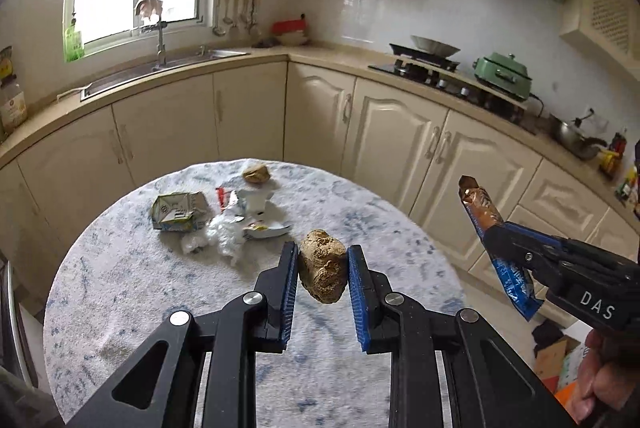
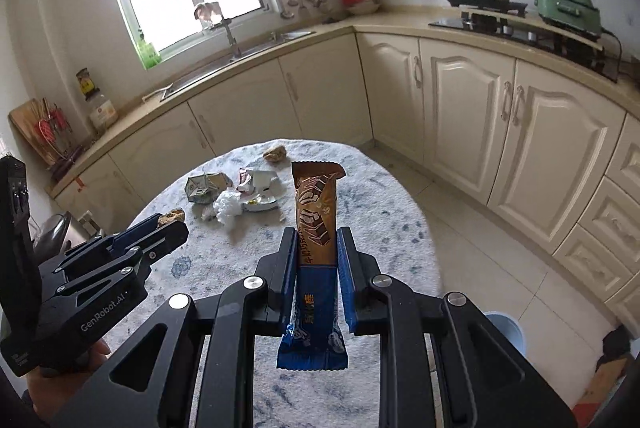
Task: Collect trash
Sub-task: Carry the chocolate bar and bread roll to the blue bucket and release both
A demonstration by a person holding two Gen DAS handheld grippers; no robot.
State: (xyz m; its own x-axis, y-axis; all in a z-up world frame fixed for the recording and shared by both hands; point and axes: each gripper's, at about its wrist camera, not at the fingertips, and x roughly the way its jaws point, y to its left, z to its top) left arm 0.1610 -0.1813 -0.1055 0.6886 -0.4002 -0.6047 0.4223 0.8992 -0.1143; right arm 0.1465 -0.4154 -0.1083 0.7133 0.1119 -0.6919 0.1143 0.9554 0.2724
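Left wrist: brown lump (image 1: 322, 271) pinched (aloft) between left claw (image 1: 323, 270) pads.

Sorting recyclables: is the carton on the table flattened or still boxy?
Crushed, not flat. The carton lies dented and lopsided on the table, its flaps torn open.

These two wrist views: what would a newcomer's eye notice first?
A brown crumpled paper ball is pinched between the left gripper jaws. The right gripper clamps an upright brown-and-blue snack wrapper. Beyond them, a flattened carton and more scraps lie on the round table.
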